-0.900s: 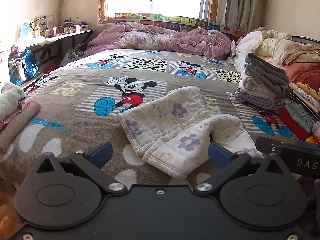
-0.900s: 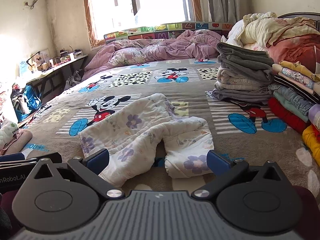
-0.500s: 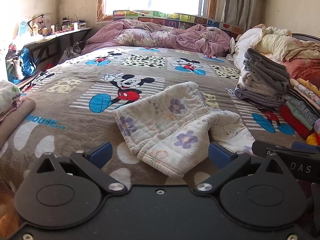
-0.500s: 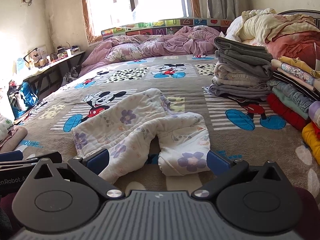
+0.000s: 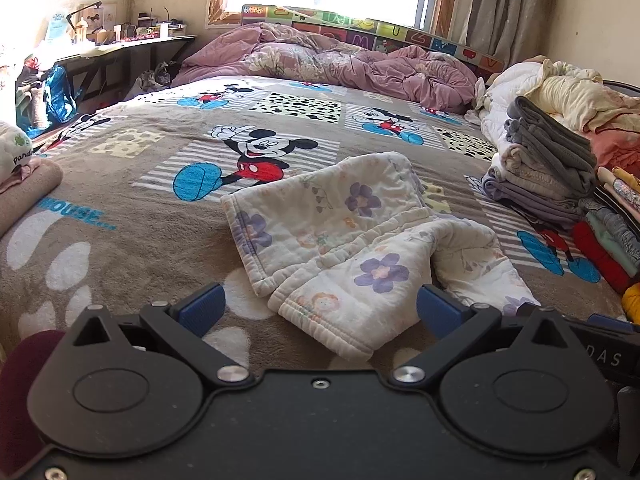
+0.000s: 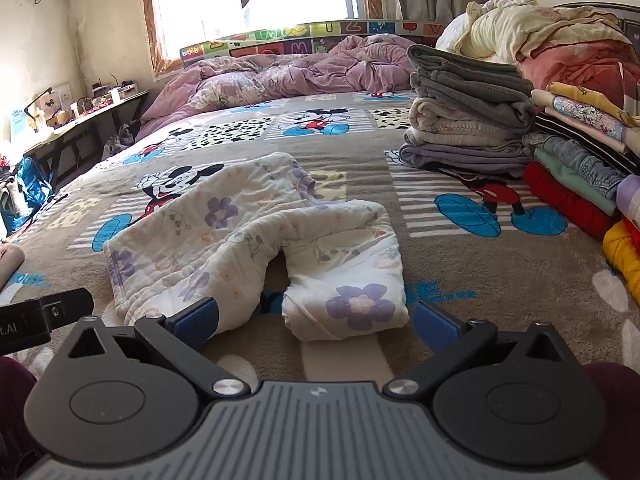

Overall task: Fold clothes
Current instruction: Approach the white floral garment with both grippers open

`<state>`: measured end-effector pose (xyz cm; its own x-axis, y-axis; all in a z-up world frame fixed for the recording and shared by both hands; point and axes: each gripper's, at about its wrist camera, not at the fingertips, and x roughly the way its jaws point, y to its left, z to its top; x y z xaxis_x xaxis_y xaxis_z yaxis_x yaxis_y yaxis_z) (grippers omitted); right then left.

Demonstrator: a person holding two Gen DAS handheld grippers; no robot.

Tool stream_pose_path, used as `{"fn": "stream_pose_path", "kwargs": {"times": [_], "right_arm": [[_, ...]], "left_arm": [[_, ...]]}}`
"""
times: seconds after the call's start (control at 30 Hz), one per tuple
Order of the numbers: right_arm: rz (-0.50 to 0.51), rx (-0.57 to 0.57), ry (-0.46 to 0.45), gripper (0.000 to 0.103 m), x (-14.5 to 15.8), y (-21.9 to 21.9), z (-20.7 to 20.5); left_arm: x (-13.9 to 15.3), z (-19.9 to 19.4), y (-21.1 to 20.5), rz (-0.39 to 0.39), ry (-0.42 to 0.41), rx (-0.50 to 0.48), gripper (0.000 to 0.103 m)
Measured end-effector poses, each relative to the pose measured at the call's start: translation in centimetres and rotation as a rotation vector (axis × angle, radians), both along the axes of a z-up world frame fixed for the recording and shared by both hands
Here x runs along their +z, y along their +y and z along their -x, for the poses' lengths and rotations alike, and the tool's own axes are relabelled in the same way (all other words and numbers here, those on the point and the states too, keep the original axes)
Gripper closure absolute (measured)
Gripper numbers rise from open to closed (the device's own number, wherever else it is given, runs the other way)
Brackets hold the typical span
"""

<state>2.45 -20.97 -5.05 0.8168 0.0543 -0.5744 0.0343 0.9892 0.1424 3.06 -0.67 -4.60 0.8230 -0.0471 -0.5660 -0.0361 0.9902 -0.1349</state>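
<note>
- Left gripper (image 5: pixel 320 308) jaws wide apart, nothing between them; blue pads (image 5: pixel 200 308) hang just above the bed, near edge of the garment in the gap.
- Right gripper (image 6: pixel 316 320) also spread wide, holding nothing; its left blue pad (image 6: pixel 198 318) sits right at the hem of one trouser leg, contact unclear.
- White floral quilted trousers (image 5: pixel 340 236) lie on the Mickey Mouse blanket (image 5: pixel 140 216), near the front edge of the bed, roughly centred before both grippers.
- Trousers not flat: in the right wrist view the two legs (image 6: pixel 348 304) bend into an upside-down V, cuffs toward the camera, waist part away toward the window.
- Purple flower prints on both legs; fabric rumpled, one leg partly overlapping the other in the left view.
- Stack of folded grey and lilac clothes (image 6: pixel 468 120) on the right side of the bed, well apart from the trousers.
- Just beside it, further right, a second stack of coloured folded items (image 6: pixel 576 176): red, green, denim, striped, yellow.
- Cream and pink bedding heap (image 6: pixel 560 36) behind the stacks.
- Crumpled purple duvet (image 5: pixel 340 64) at the far end of the bed under the window.
- Folded pink-beige item (image 5: pixel 24 196) at left bed edge, white rolled piece on top of it.
- Cluttered desk (image 5: pixel 120 40) along left wall.
- Dark red sleeve (image 5: pixel 24 396) at lower left of the left view.
- Tip of the other gripper shows at each view's side edge.
</note>
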Motion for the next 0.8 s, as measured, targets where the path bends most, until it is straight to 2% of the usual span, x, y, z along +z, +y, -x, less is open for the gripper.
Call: {"fn": "stream_pose_path", "kwargs": {"times": [0.53, 0.8], "right_arm": [[0.006, 0.017, 0.017, 0.000, -0.8, 0.4, -0.7], [0.013, 0.023, -0.003, 0.000, 0.0, 0.6, -0.1]], "left_arm": [[-1.3, -0.5, -0.1, 0.012, 0.033, 0.004, 0.000], [-0.3, -0.1, 0.2, 0.000, 0.006, -0.001, 0.000]]}}
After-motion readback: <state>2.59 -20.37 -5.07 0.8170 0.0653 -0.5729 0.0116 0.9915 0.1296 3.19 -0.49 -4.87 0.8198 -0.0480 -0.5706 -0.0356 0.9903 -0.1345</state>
